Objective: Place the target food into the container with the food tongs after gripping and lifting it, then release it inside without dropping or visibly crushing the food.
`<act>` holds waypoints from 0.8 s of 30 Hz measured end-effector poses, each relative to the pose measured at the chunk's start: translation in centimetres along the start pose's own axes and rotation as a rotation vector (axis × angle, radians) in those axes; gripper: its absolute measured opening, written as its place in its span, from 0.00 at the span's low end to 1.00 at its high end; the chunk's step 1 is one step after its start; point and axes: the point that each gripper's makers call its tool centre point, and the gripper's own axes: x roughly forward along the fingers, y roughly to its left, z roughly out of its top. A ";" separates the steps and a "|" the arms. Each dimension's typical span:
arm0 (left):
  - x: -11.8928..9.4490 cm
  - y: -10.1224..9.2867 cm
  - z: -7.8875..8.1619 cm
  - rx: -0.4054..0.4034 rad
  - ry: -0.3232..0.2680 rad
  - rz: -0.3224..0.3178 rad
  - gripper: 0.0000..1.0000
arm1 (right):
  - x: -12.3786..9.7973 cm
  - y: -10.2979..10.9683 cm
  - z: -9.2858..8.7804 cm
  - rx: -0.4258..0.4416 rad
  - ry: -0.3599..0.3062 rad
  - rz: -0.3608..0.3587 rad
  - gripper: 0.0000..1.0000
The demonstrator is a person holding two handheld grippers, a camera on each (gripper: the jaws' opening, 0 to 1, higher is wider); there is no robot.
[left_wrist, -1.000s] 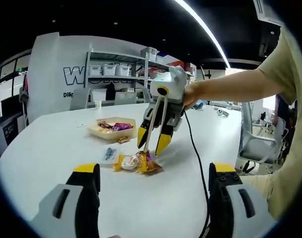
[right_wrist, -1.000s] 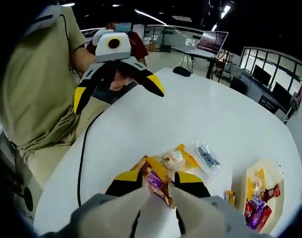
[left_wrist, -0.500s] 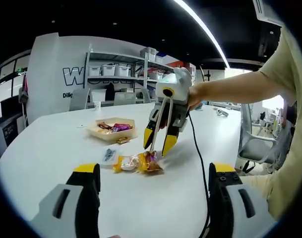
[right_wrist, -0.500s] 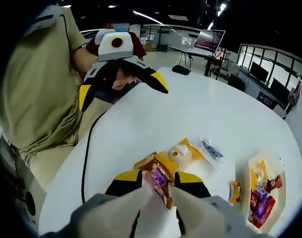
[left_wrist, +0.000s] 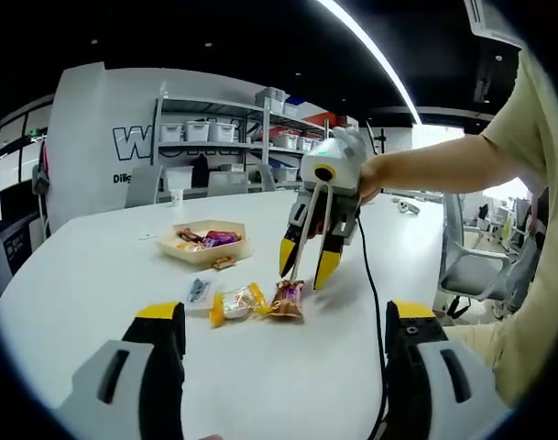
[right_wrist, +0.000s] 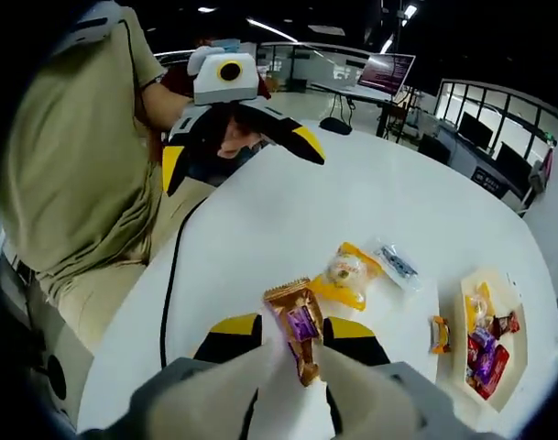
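Note:
My right gripper (left_wrist: 307, 263) (right_wrist: 293, 324) is shut on a pair of metal food tongs (left_wrist: 313, 229) (right_wrist: 260, 376). The tongs' tips pinch a brown snack packet with a purple label (left_wrist: 287, 299) (right_wrist: 297, 323), held just clear of a yellow pastry packet (left_wrist: 238, 302) (right_wrist: 345, 273). A shallow beige tray (left_wrist: 202, 255) (right_wrist: 460, 307) holding several wrapped snacks sits farther back on the white table (left_wrist: 95, 266) (right_wrist: 370, 202). My left gripper (left_wrist: 287, 312) (right_wrist: 242, 156) hangs open over the table's near side, nothing between its jaws.
A clear packet with a dark item (left_wrist: 199, 291) (right_wrist: 398, 266) and a small orange candy (left_wrist: 225, 262) (right_wrist: 441, 334) lie between the yellow packet and the tray. A black cable (left_wrist: 370, 302) (right_wrist: 173, 275) crosses the table. A person's arm (left_wrist: 434, 165) reaches in.
The right gripper with the tongs has risen and shifted right in the left gripper view. The brown packet came away from the yellow packet. The left gripper stayed open.

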 end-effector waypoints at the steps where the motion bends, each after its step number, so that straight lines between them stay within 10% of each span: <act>1: 0.0 0.0 0.0 0.000 -0.001 -0.001 0.88 | -0.1 0.1 0.0 -0.002 0.003 0.001 0.22; 24: -0.2 0.1 -0.2 -0.006 0.001 0.004 0.89 | 1.6 -0.3 1.8 -0.146 0.034 0.035 0.23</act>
